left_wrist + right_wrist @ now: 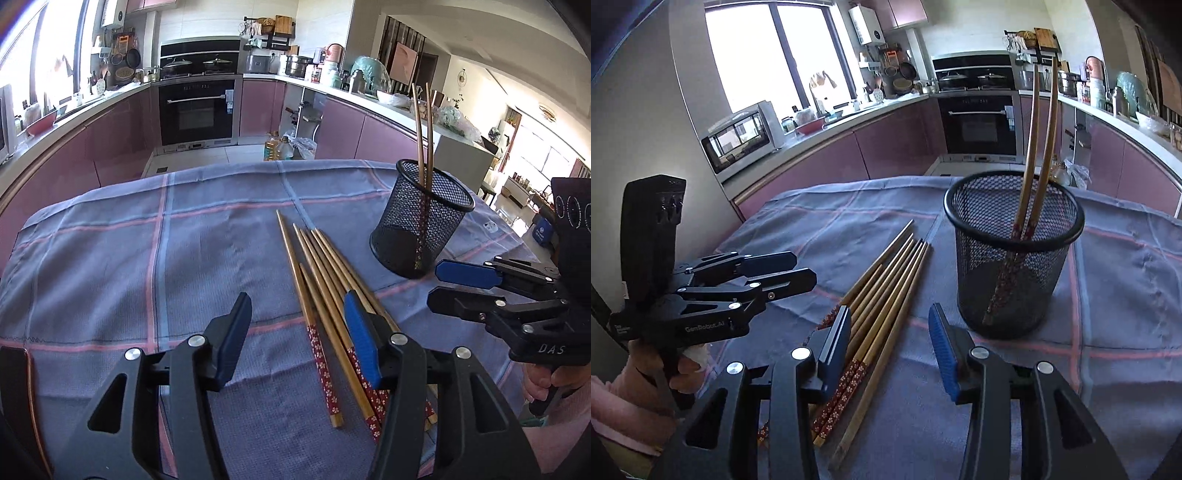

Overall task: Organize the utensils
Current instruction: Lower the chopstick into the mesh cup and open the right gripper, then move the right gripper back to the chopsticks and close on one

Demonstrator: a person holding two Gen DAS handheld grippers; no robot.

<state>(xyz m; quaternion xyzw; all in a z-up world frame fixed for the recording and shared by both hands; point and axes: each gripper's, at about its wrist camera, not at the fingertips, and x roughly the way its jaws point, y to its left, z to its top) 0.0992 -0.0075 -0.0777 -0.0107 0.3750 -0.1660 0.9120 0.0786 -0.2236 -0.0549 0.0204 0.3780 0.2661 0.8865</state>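
Closest to the lens, the left gripper point(299, 332) hangs with its jaws apart and empty above the near ends of a bundle of loose chopsticks point(325, 295); its blue right-hand pad covers part of them. These chopsticks are slim bamboo sticks, tan along most of their length, with red handles dotted with small white flowers. They lie fanned flat on the checked blue cloth point(147, 258), just left of the black mesh cup point(421, 229). Two more chopsticks point(424, 129) stand in that cup, handles down and tips leaning apart above its rim.

Right of the bundle, near the foot of the cup, the right gripper point(892, 336) also stands open with nothing between its pads. Its left pad hides some red handles, and several butt ends run under both tools, so an exact count of the bundle cannot be made.
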